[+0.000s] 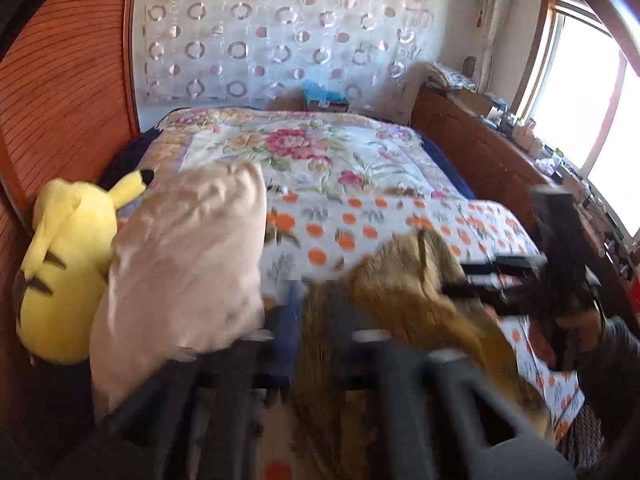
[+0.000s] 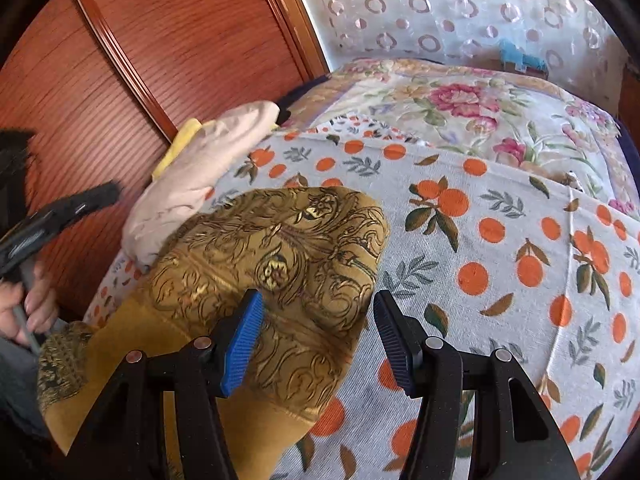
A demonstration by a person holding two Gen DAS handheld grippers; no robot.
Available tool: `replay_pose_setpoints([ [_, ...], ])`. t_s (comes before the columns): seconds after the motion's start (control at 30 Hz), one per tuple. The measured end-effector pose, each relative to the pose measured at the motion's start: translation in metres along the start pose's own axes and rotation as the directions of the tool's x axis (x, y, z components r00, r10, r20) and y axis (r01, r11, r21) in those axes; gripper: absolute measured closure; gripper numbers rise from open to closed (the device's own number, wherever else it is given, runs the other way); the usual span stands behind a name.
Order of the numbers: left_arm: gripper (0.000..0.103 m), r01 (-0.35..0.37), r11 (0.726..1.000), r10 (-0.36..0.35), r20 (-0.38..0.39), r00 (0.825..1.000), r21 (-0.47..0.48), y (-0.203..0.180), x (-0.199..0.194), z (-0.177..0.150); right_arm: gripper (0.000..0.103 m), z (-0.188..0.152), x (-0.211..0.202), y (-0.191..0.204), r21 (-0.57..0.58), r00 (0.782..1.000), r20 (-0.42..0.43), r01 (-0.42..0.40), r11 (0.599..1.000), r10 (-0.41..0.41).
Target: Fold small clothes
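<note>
A mustard-yellow garment printed with dark gold scrollwork lies flat on the orange-dotted bedsheet, its plain hem toward me. My right gripper hovers open over the garment's right edge. Its left blue pad is above the cloth and the right pad is above the sheet, with nothing pinched. In the blurred left wrist view my left gripper has its fingers apart over the same garment. One of its fingers shows bare, off the garment's left side, in front of the wardrobe.
A beige cloth bundle and a yellow plush toy sit against the wooden wardrobe at the bed's left. A floral quilt covers the far half. A cluttered wooden dresser runs along the right under a bright window.
</note>
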State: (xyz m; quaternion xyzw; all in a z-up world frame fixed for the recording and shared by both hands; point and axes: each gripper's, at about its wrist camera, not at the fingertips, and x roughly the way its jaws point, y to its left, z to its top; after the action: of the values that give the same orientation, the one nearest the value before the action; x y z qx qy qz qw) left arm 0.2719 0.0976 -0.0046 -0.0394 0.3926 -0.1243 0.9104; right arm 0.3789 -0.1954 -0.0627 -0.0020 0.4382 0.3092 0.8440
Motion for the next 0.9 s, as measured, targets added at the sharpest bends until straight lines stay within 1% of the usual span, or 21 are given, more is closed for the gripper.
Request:
replay_pose_setpoints([
  [0.07, 0.030, 0.010, 1.000, -0.010, 0.007, 1.000, 0.000, -0.007, -0.009, -0.016, 0.044, 0.001, 0.005, -0.001, -0.007, 1.000, -0.018, 0.006, 1.000, -0.006],
  [0.13, 0.030, 0.023, 1.000, -0.023, 0.002, 1.000, -0.020, -0.012, -0.024, -0.034, 0.044, 0.003, 0.009, 0.000, -0.014, 1.000, -0.025, 0.010, 1.000, -0.010],
  [0.17, 0.029, 0.028, 0.999, -0.028, 0.002, 1.000, -0.031, -0.015, -0.029, -0.037, 0.044, 0.004, 0.010, 0.001, -0.017, 1.000, -0.025, 0.013, 1.000, -0.013],
  [0.3, 0.029, 0.071, 0.990, -0.072, 0.001, 0.997, -0.121, -0.025, -0.053, -0.061, 0.044, 0.005, 0.011, 0.006, -0.020, 0.999, -0.037, 0.002, 1.000, -0.003],
  [0.4, 0.029, 0.091, 0.985, -0.092, 0.001, 0.996, -0.143, -0.039, -0.062, -0.074, 0.044, 0.005, 0.010, 0.009, -0.022, 0.999, -0.053, -0.008, 1.000, 0.007],
  [0.47, 0.029, 0.122, 0.979, -0.126, -0.018, 0.992, -0.165, -0.048, -0.058, -0.085, 0.045, 0.005, 0.010, 0.009, -0.023, 0.998, -0.064, -0.016, 1.000, 0.015],
  [0.53, 0.029, 0.125, 0.978, -0.135, -0.045, 0.990, -0.167, -0.055, -0.049, -0.094, 0.058, 0.004, 0.009, 0.007, -0.015, 0.996, -0.081, -0.042, 0.999, 0.040],
  [0.57, 0.029, 0.111, 0.979, -0.124, -0.065, 0.990, -0.170, -0.058, -0.042, -0.099, 0.060, 0.005, 0.009, 0.007, -0.010, 0.995, -0.087, -0.049, 0.999, 0.048],
  [0.63, 0.029, 0.103, 0.980, -0.123, -0.114, 0.986, -0.171, -0.062, -0.028, -0.110, 0.077, 0.005, 0.008, 0.009, -0.008, 0.994, -0.092, -0.063, 0.998, 0.062],
  [0.67, 0.029, 0.102, 0.979, -0.126, -0.134, 0.983, -0.174, -0.062, -0.020, -0.115, 0.082, 0.006, 0.005, 0.010, -0.012, 0.995, -0.087, -0.053, 0.998, 0.052],
  [0.7, 0.029, 0.103, 0.977, -0.132, -0.155, 0.979, -0.185, -0.061, -0.012, -0.121, 0.090, 0.006, 0.002, 0.011, -0.013, 0.996, -0.075, -0.049, 0.999, 0.048],
  [0.73, 0.029, 0.109, 0.973, -0.144, -0.166, 0.976, -0.201, -0.059, -0.007, -0.125, 0.092, 0.006, -0.002, 0.012, -0.012, 0.997, -0.061, -0.051, 0.999, 0.050],
  [0.77, 0.029, 0.127, 0.965, -0.166, -0.161, 0.973, -0.230, -0.055, -0.004, -0.129, 0.093, 0.005, -0.007, 0.014, -0.016, 0.998, -0.041, -0.047, 0.999, 0.046],
  [0.8, 0.029, 0.135, 0.961, -0.171, -0.136, 0.976, -0.240, -0.053, -0.006, -0.131, 0.095, 0.005, -0.013, 0.018, -0.029, 0.999, -0.023, -0.038, 0.999, 0.037],
  [0.83, 0.029, 0.139, 0.959, -0.175, -0.130, 0.976, -0.248, -0.053, -0.007, -0.133, 0.095, 0.003, -0.018, 0.022, -0.044, 1.000, -0.005, -0.026, 0.999, 0.026],
  [0.87, 0.035, 0.147, 0.957, -0.183, -0.125, 0.975, -0.251, -0.054, -0.008, -0.134, 0.095, 0.003, -0.023, 0.027, -0.058, 1.000, 0.013, -0.014, 0.998, 0.015],
  [0.9, 0.052, 0.182, 0.949, -0.220, -0.124, 0.968, -0.259, -0.056, -0.007, -0.136, 0.096, 0.003, -0.028, 0.032, -0.068, 1.000, 0.028, -0.004, 0.998, 0.006],
])
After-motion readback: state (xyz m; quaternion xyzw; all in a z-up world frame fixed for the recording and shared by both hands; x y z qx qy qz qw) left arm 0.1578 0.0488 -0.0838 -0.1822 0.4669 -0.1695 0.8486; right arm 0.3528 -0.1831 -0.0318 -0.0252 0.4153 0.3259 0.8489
